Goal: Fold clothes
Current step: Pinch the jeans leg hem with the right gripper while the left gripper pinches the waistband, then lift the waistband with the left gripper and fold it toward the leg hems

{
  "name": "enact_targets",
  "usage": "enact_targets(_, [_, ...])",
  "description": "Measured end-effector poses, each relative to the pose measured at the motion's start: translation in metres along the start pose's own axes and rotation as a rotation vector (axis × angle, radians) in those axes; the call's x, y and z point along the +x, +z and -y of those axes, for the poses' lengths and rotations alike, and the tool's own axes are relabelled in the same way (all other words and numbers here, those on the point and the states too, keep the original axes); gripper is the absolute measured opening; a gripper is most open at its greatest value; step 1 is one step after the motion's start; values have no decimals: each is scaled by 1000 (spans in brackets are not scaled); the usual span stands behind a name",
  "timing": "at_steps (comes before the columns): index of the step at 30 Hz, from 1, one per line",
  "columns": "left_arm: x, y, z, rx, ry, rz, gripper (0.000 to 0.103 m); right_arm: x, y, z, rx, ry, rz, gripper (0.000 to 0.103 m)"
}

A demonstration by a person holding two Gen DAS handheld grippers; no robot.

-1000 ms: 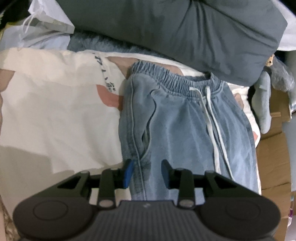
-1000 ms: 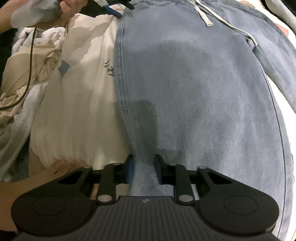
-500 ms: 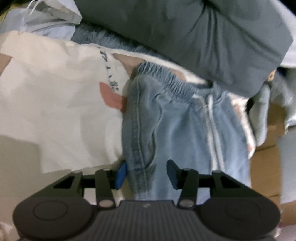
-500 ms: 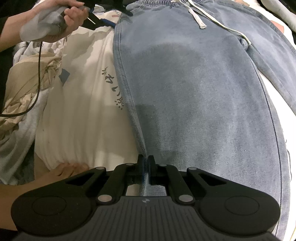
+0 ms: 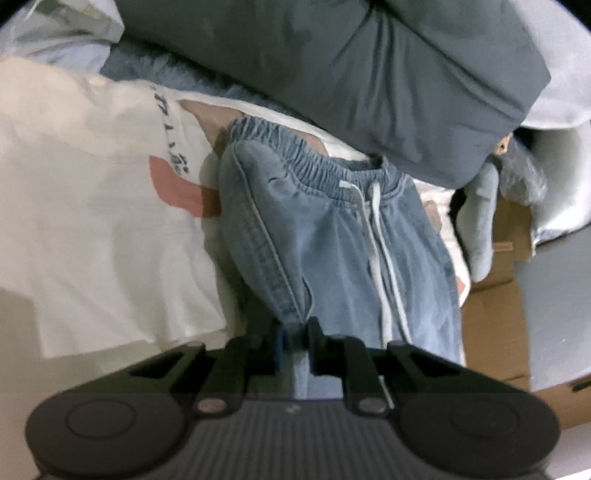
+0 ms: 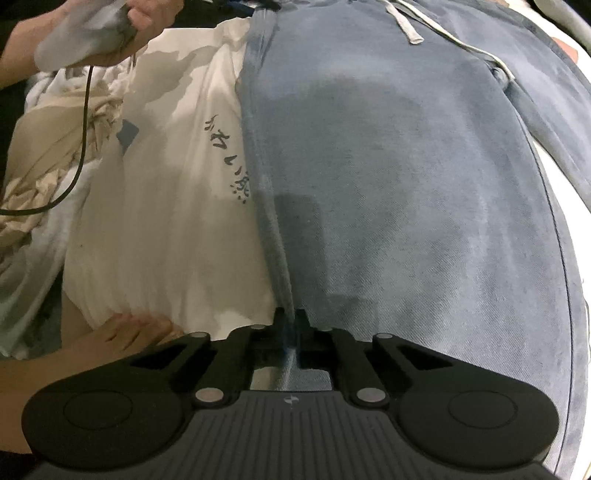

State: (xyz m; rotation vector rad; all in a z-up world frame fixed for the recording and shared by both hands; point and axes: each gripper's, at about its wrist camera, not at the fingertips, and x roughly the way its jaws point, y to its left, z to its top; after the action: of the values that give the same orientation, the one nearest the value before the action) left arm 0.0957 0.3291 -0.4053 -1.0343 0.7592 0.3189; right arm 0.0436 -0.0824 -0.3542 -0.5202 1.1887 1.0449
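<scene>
Left wrist view: my left gripper (image 5: 295, 334) closing on the denim trousers' (image 5: 332, 236) side seam near the waistband. Right gripper (image 6: 293, 325) clamped on the same seam lower down. Trousers flat on bed; no fold made yet.

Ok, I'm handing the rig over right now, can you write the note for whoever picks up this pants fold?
Left gripper: closing on the side seam of the blue jeans, just below the elastic waistband; fabric is between the pads.
Right gripper: shut on the same side seam further down the leg.
Jeans lie flat, waistband far end, drawstring loose on top, over a white printed sheet. Grey pillow sits beyond the waistband.
Done: both seam grips taken.
Left: no fold made yet; likely lift this edge and carry it across to the other leg.
</scene>
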Motion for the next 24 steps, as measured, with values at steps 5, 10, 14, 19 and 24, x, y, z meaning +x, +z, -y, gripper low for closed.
enact_targets(5, [-6, 4, 14, 36, 40, 0, 11, -20, 6, 10, 17, 19, 13, 2])
enact_targets(10, [-14, 10, 38, 74, 78, 2, 10, -47, 13, 22, 28, 18, 43, 1])
enact_targets(14, [-19, 15, 62, 112, 88, -2, 9, -71, 18, 33, 36, -3, 77, 1])
enact_targets(19, [-16, 19, 95, 161, 114, -18, 9, -99, 23, 45, 37, -38, 119, 1])
enact_targets(24, [-7, 19, 130, 222, 144, -33, 9, -121, 28, 63, 58, -88, 152, 1])
